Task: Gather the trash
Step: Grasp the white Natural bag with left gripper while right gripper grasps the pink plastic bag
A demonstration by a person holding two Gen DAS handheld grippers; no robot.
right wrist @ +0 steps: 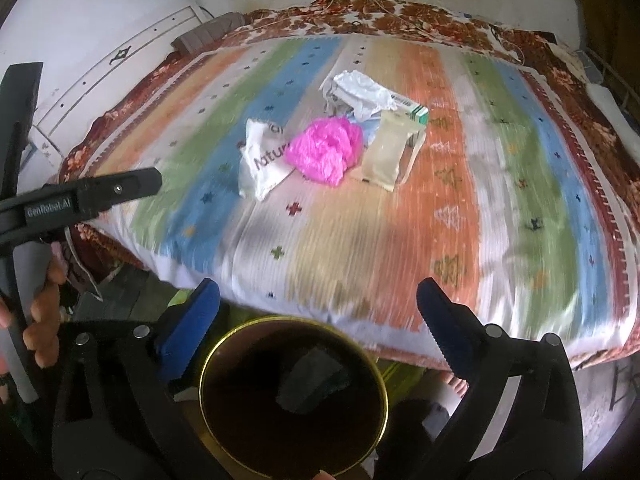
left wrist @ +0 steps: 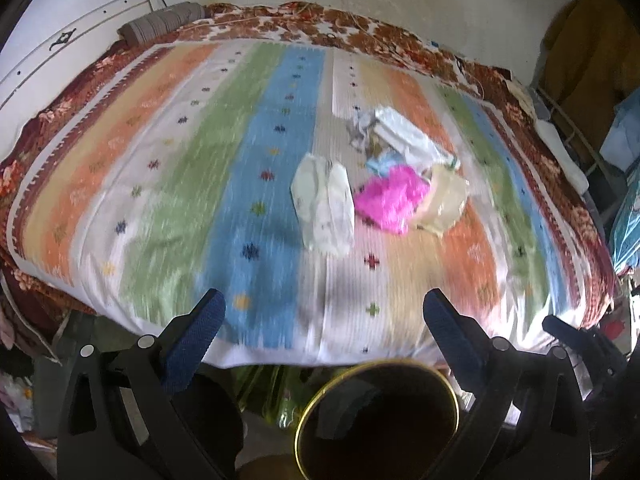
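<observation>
Looking along the left gripper, its jaws gape wide and empty above the bed, with the trash pile well ahead and the bin below. From the right gripper, jaws equally wide and empty, the pink plastic sits centred; approaching low and straight should help pinch it cleanly.

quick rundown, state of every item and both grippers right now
left gripper: open, empty
right gripper: open, empty
bin: open, below bed edge
pink bag: crumpled on the bed
white pouch: crumpled
clear packet: lying flat
small box: under the packet
</observation>
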